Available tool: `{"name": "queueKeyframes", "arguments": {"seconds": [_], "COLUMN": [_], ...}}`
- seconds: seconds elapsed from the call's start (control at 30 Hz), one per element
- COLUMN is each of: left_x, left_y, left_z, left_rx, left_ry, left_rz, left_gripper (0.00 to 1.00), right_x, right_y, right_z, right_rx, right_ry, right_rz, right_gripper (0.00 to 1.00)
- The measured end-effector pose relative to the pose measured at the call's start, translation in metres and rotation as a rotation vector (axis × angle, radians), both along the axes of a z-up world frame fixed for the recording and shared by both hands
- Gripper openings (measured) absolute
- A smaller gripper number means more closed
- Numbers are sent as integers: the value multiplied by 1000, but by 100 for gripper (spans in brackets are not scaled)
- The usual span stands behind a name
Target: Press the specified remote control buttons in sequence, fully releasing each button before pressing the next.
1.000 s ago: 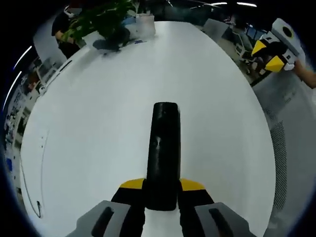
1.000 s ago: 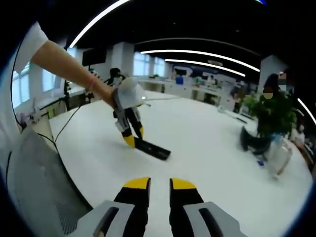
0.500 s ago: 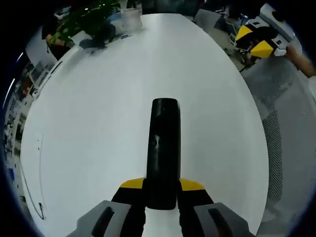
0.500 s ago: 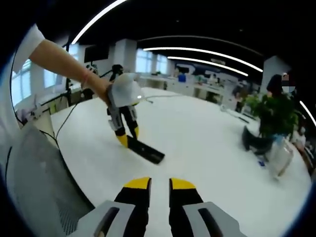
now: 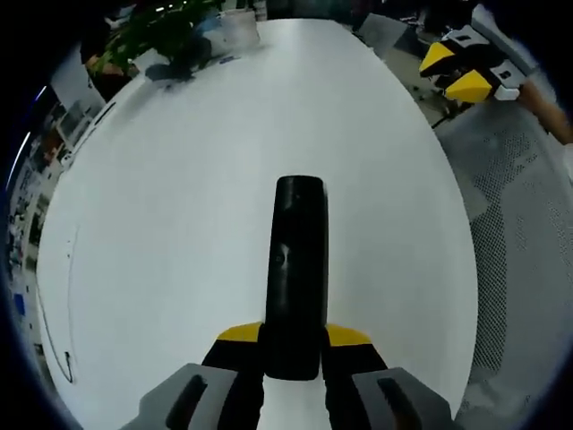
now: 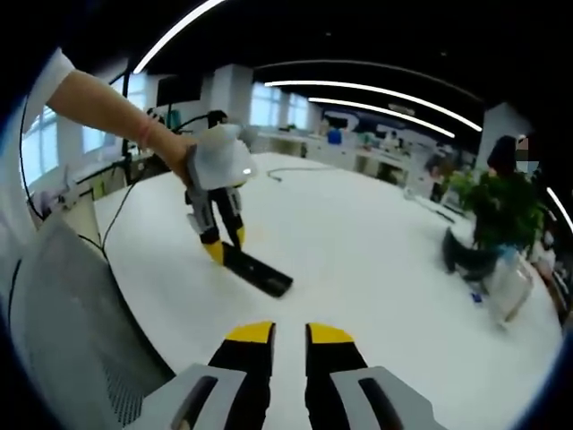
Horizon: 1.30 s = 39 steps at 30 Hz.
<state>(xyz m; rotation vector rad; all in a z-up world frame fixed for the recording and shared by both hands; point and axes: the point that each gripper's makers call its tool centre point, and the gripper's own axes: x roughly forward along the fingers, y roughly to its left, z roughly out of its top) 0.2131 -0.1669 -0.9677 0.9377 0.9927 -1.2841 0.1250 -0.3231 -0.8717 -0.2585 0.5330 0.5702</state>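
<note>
In the left gripper view a long black remote (image 5: pixel 295 278) points away from me over the white table (image 5: pixel 179 197). My left gripper (image 5: pixel 294 339) is shut on its near end, a yellow-tipped jaw on each side. The right gripper (image 5: pixel 458 73) hovers at the upper right, off the table's edge, held by a hand. In the right gripper view my right gripper (image 6: pixel 288 336) has its jaws close together with nothing between them. It is well short of the remote (image 6: pixel 260 273). The left gripper (image 6: pixel 220 246) holds that remote low over the table (image 6: pixel 376 260), a person's arm above it.
A potted plant (image 5: pixel 166 31) and a clear container (image 6: pixel 501 282) stand at the table's far end. A grey mesh chair back (image 6: pixel 63 331) is close on the left of the right gripper view, and another stretch of grey mesh (image 5: pixel 519 215) borders the table. A thin cable (image 5: pixel 55 305) lies near one edge.
The left gripper and the remote it holds have shifted slightly left and lower over the table in the right gripper view. Both grips look unchanged.
</note>
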Motion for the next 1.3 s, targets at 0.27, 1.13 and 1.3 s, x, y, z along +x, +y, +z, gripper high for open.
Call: {"name": "queueKeyframes", "arguments": {"seconds": [0.27, 1.13, 1.3], "left_x": [-15, -55, -61], "left_y": [4, 9, 11], "left_z": [0, 2, 2], "left_rx": [-47, -87, -80], "left_ry": [-8, -13, -13], "left_rz": [21, 53, 50], "left_gripper": [23, 23, 23], "right_x": [0, -3, -5], "right_y": [0, 3, 5], "right_z": [3, -5, -6], "right_rx": [63, 27, 17], "right_ry": [7, 48, 53], "right_rz": [-13, 17, 31], "right_gripper": [9, 8, 6]}}
